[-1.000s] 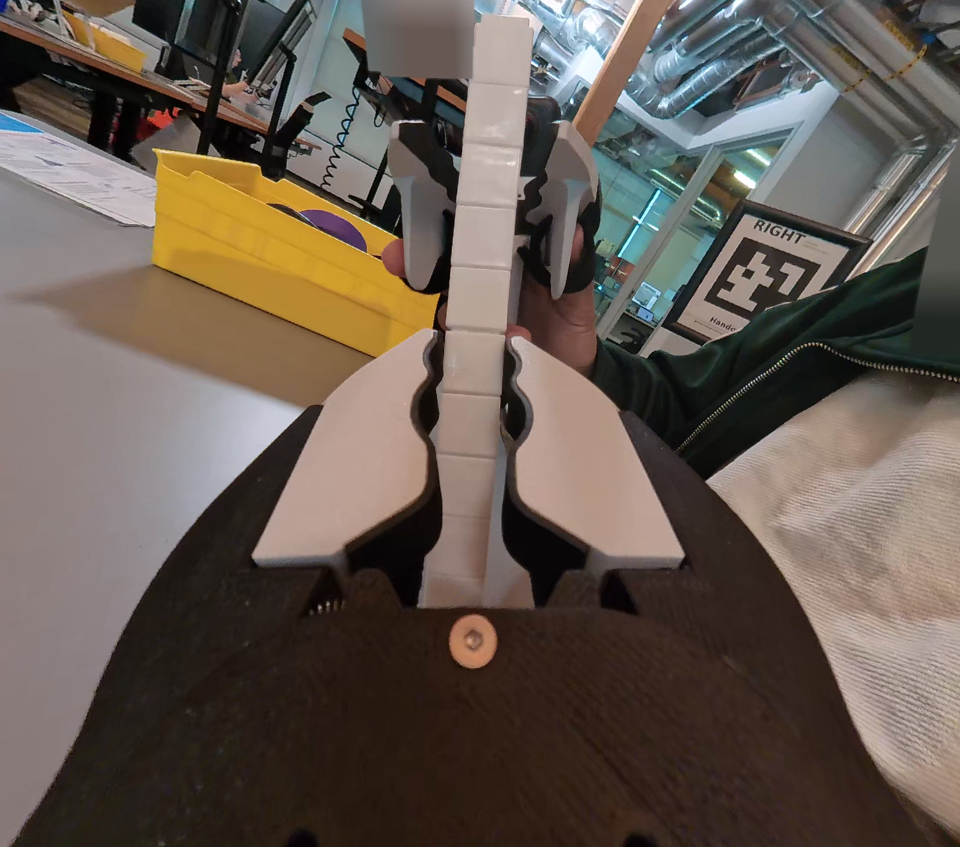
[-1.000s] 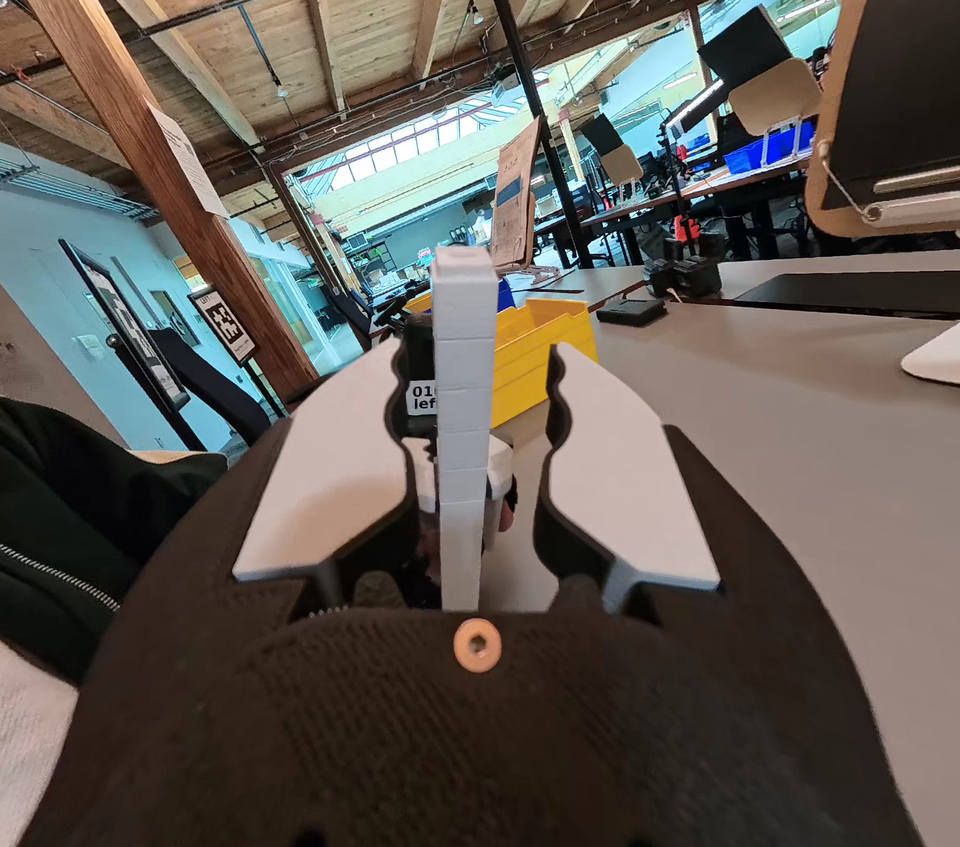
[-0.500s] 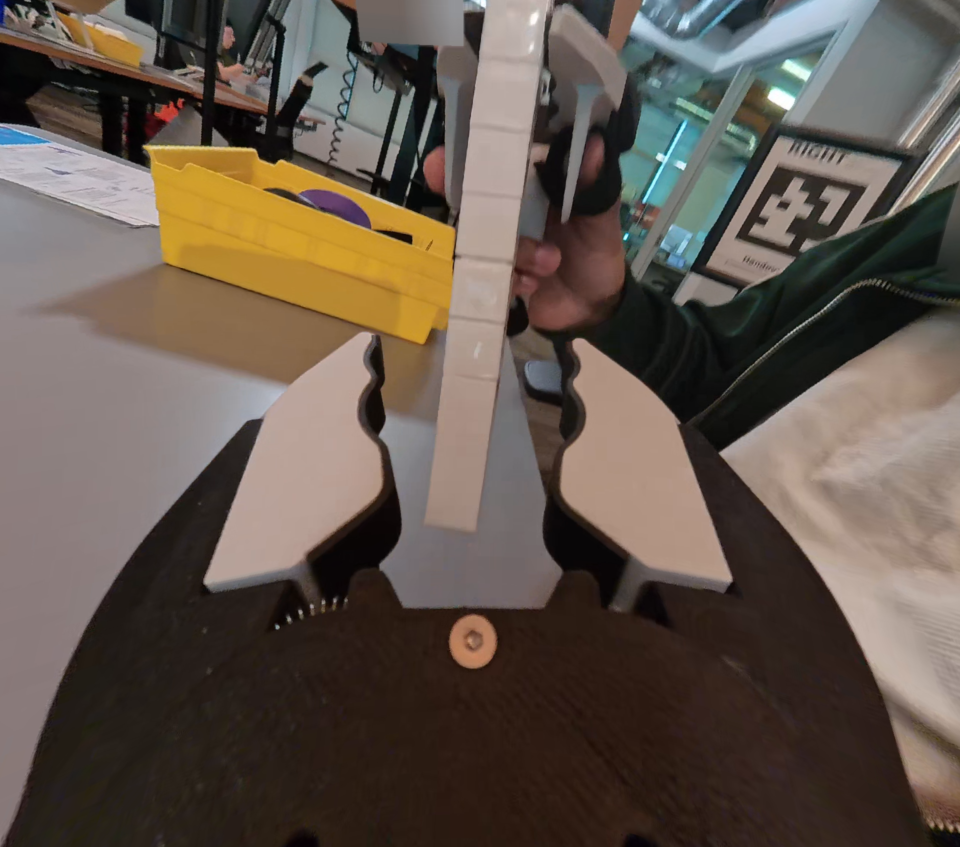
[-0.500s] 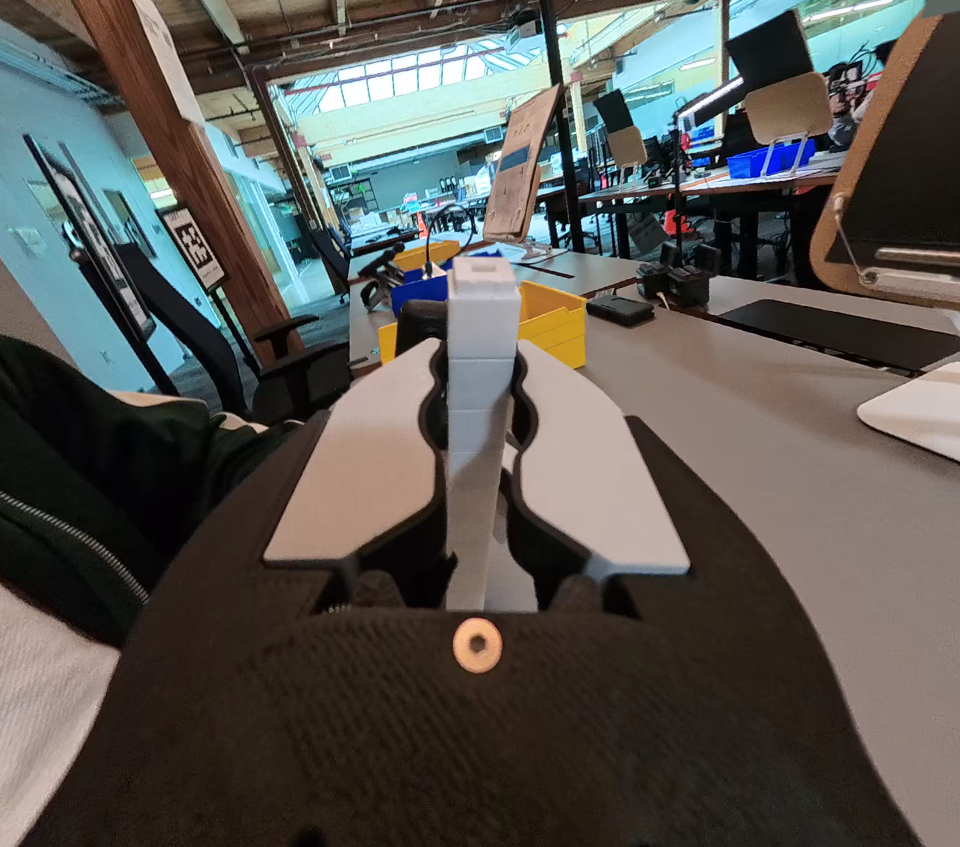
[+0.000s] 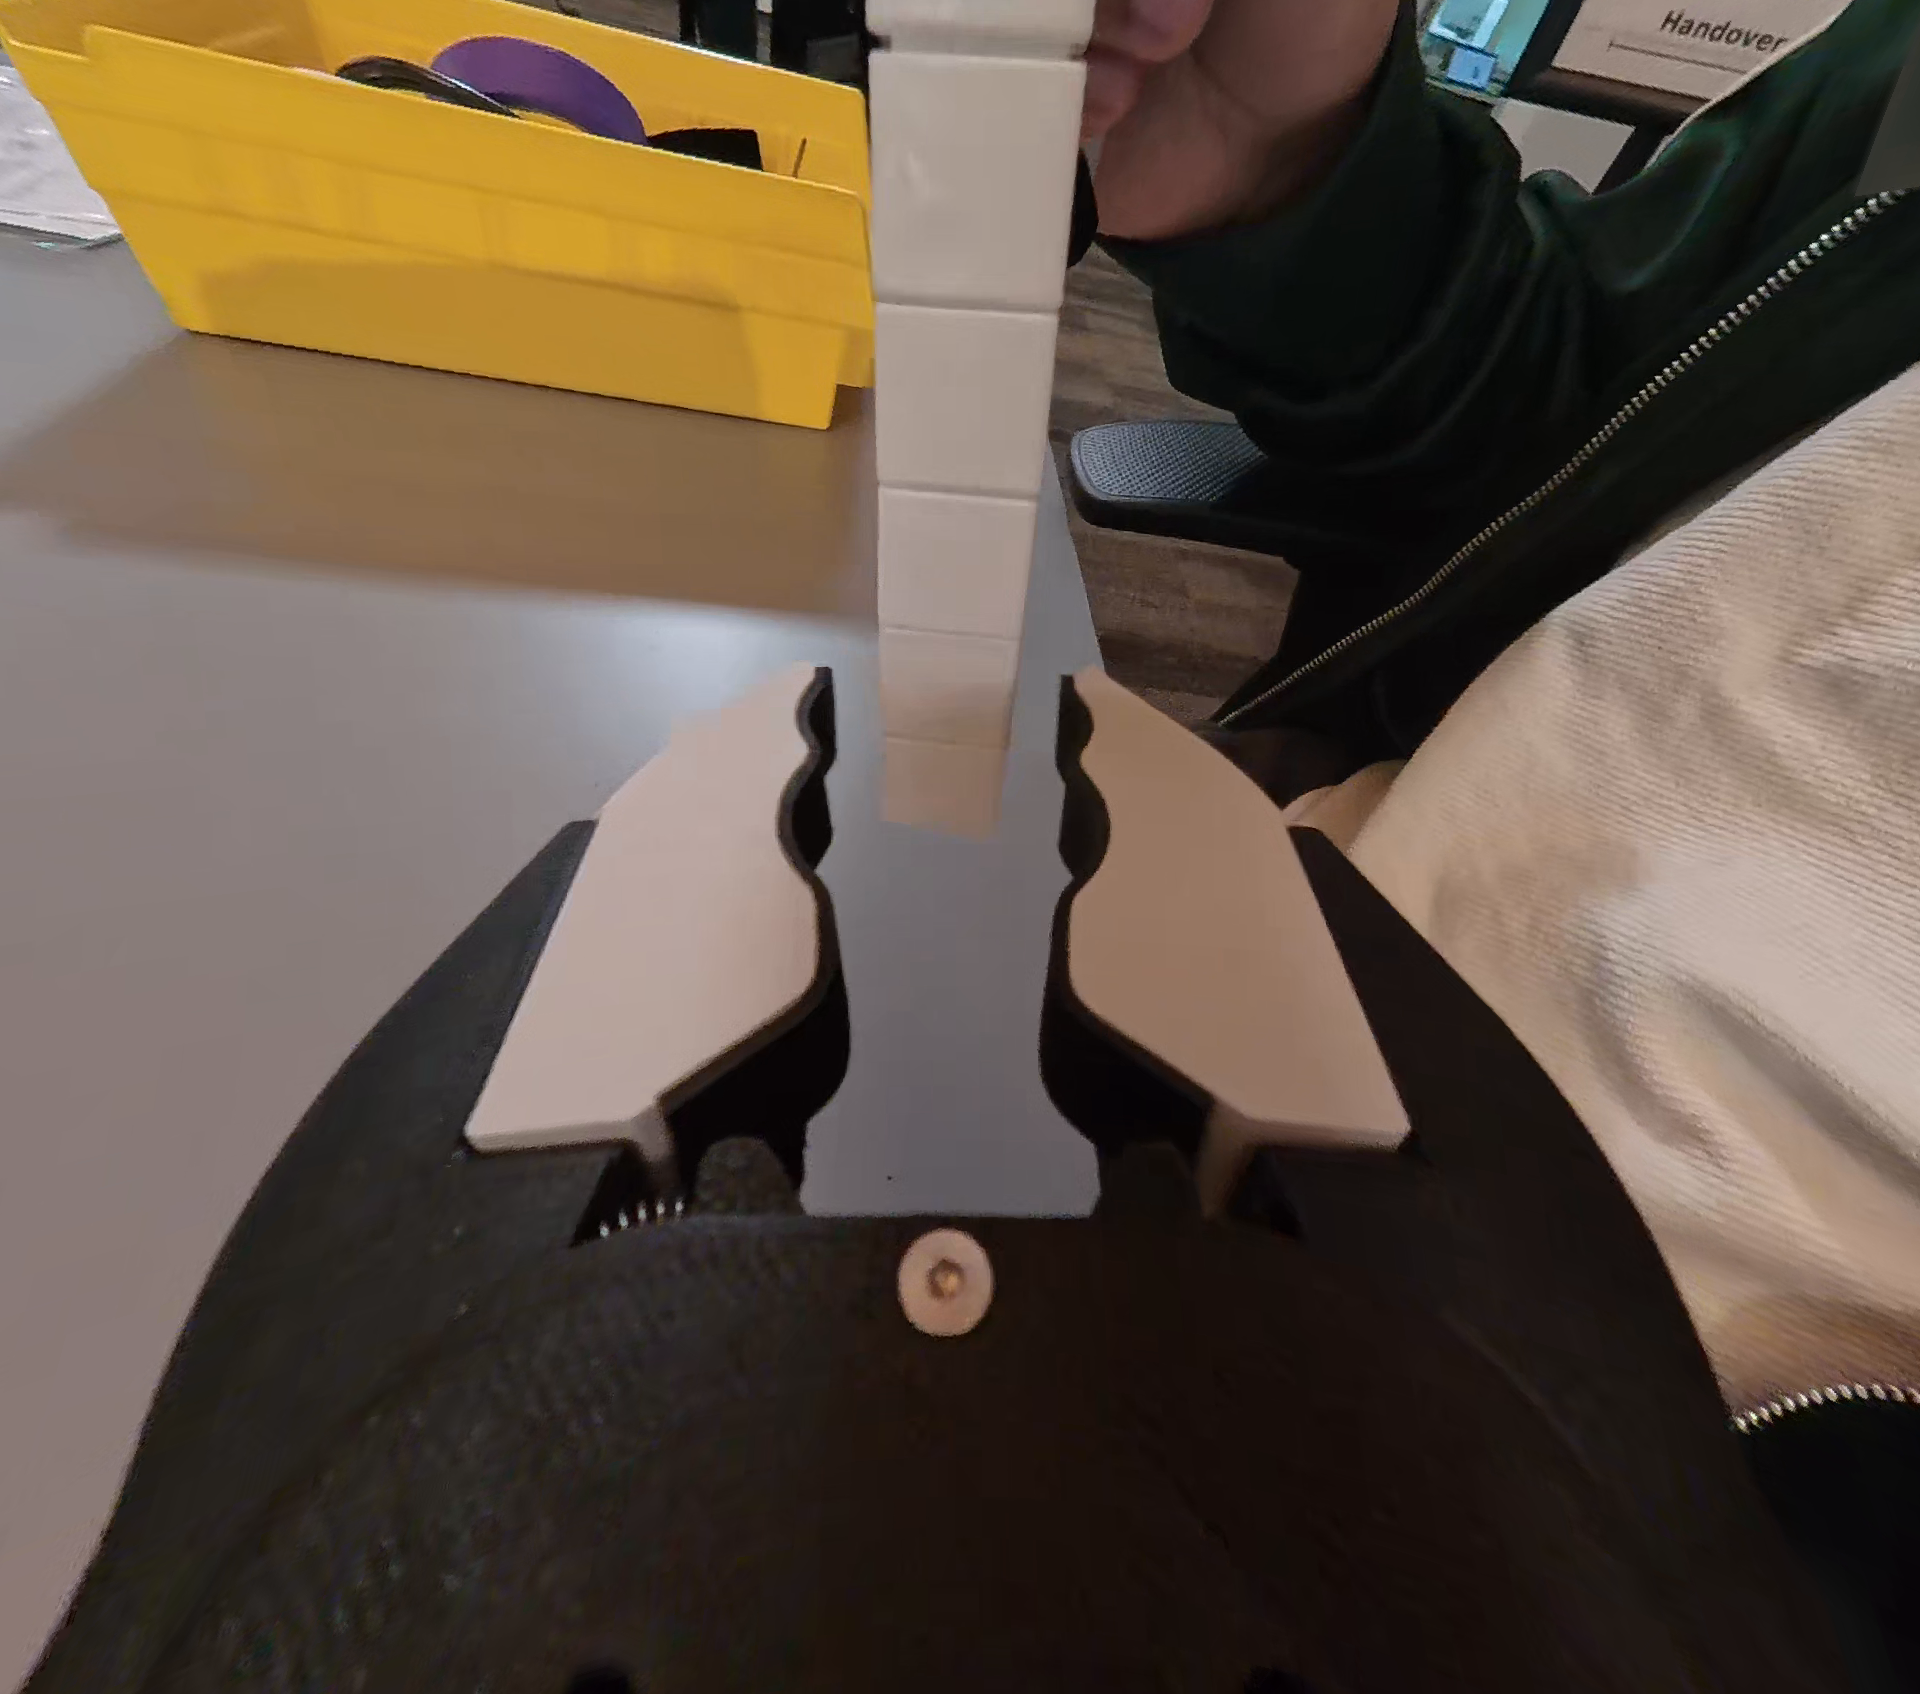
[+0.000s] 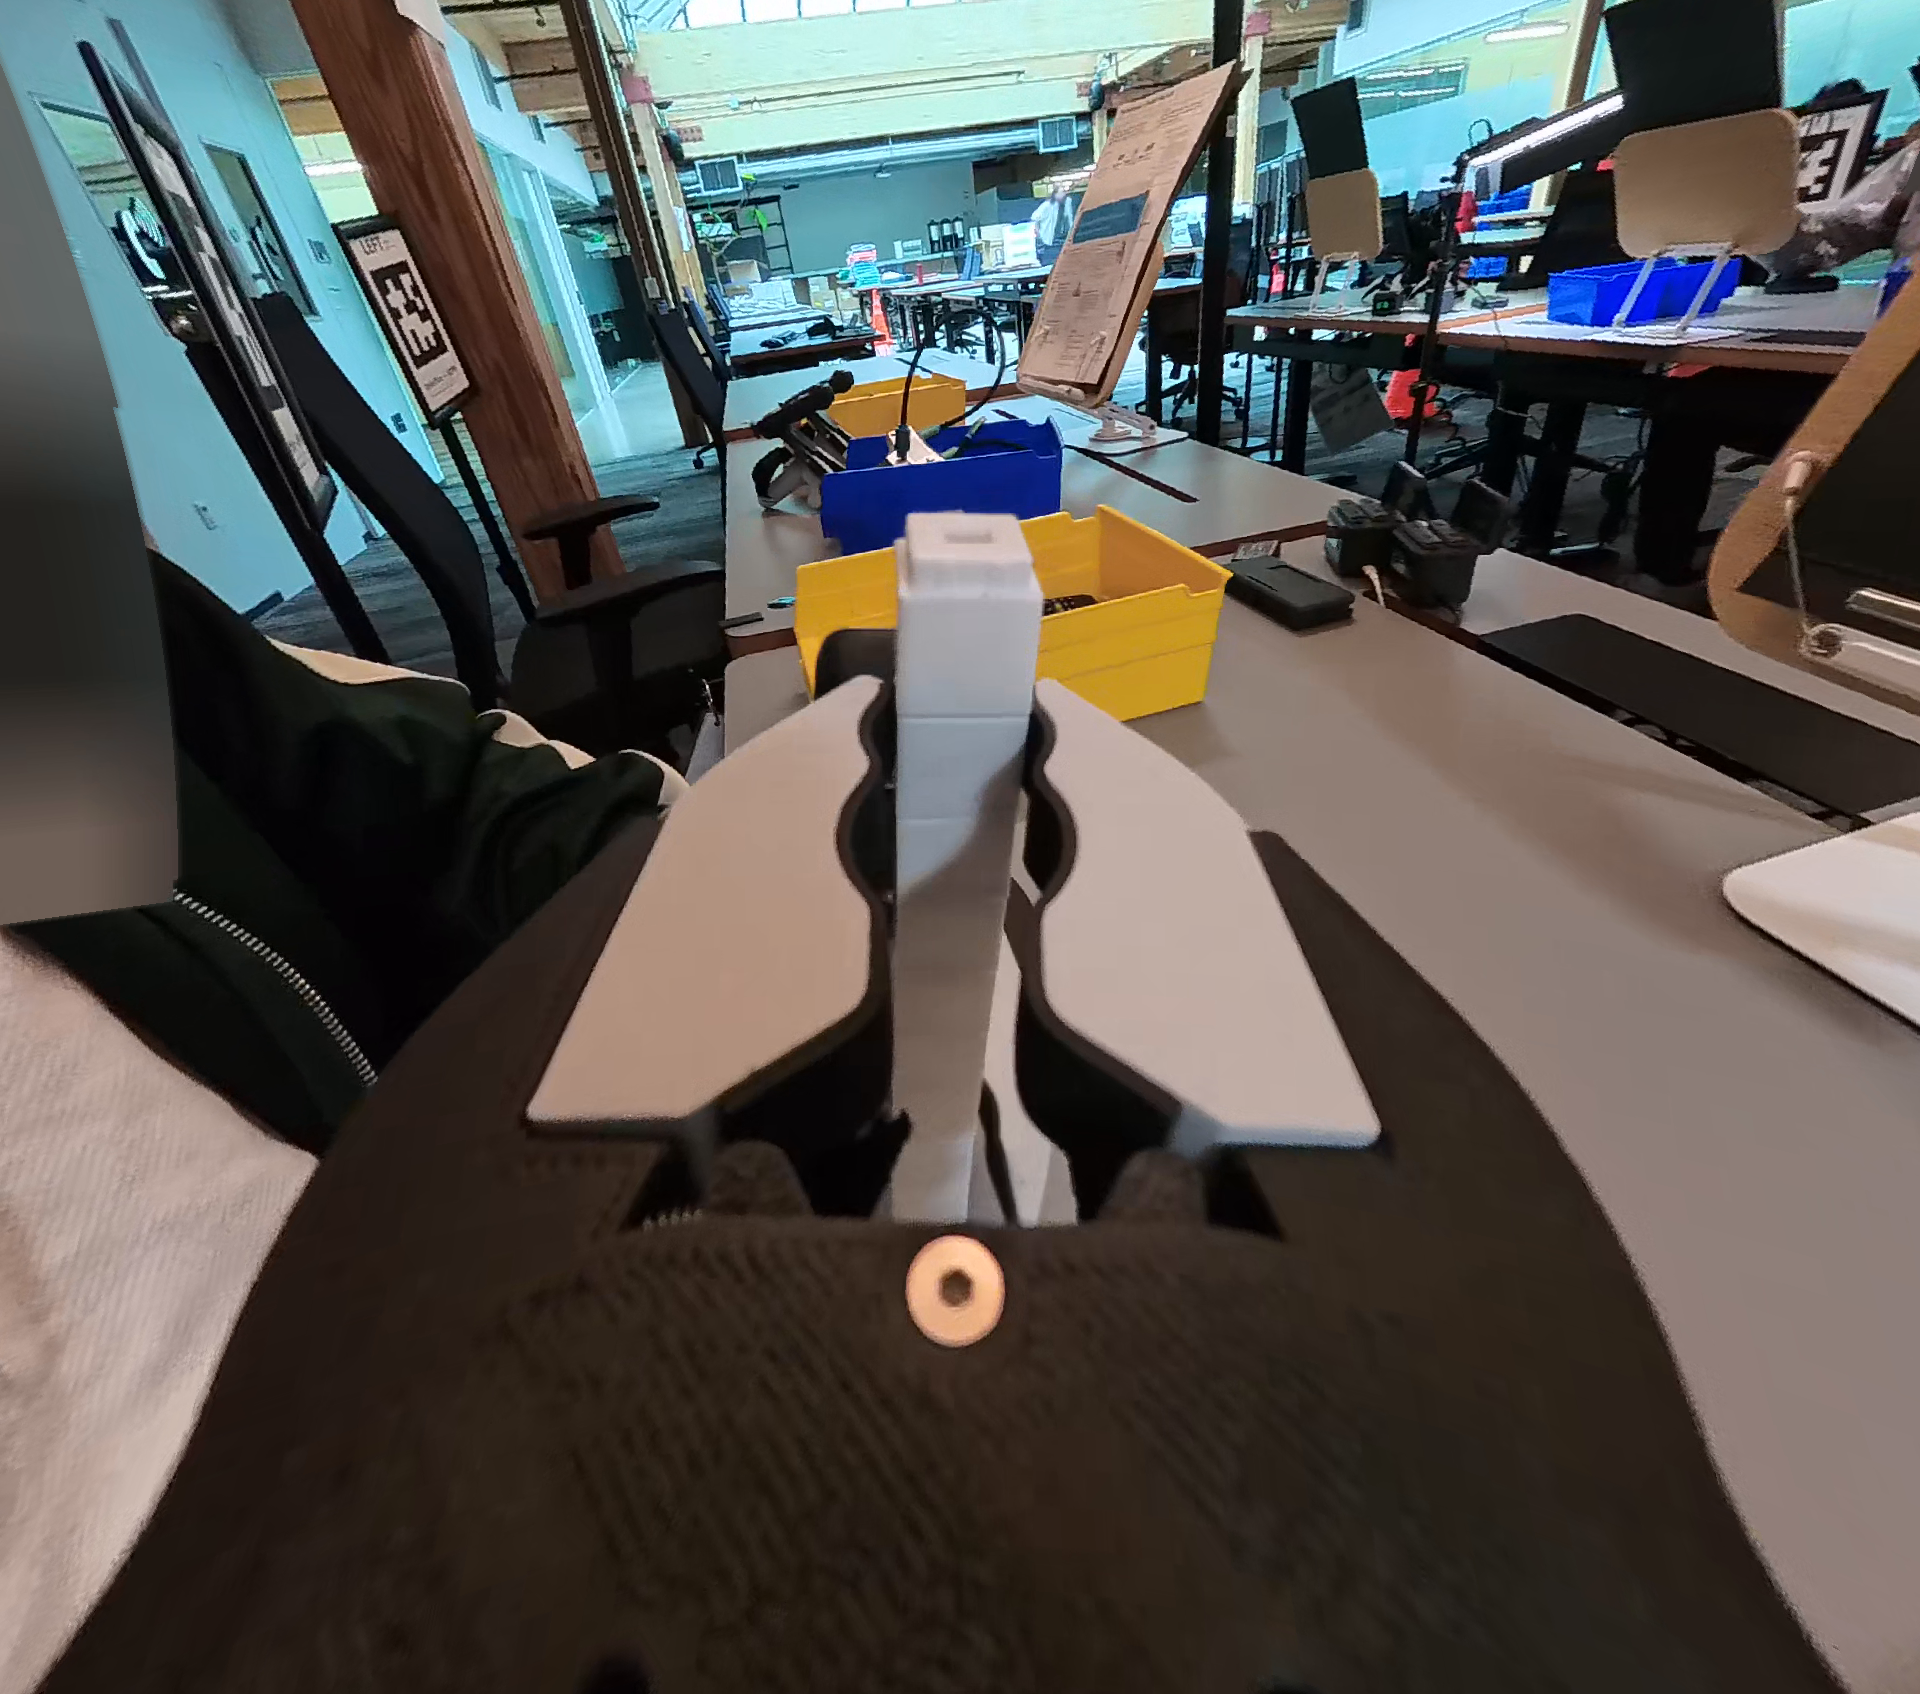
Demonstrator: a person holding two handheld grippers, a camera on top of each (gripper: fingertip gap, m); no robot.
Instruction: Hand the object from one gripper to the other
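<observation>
My right fingers [image 6: 961,740] clamp the white block bar [image 6: 961,771], which points to twelve o'clock. My left fingers [image 5: 945,740] are spread, the bar's [image 5: 966,356] end between their tips, untouched. A yellow bin [image 5: 447,231] sits at ten o'clock on the surface [image 5: 312,709].

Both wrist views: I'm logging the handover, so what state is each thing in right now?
left gripper: open, jaws clear of the bar.
right gripper: shut on the white block bar.
white block bar: held upright, off the table.
yellow bin: on the table, open-topped, holding items.
</observation>
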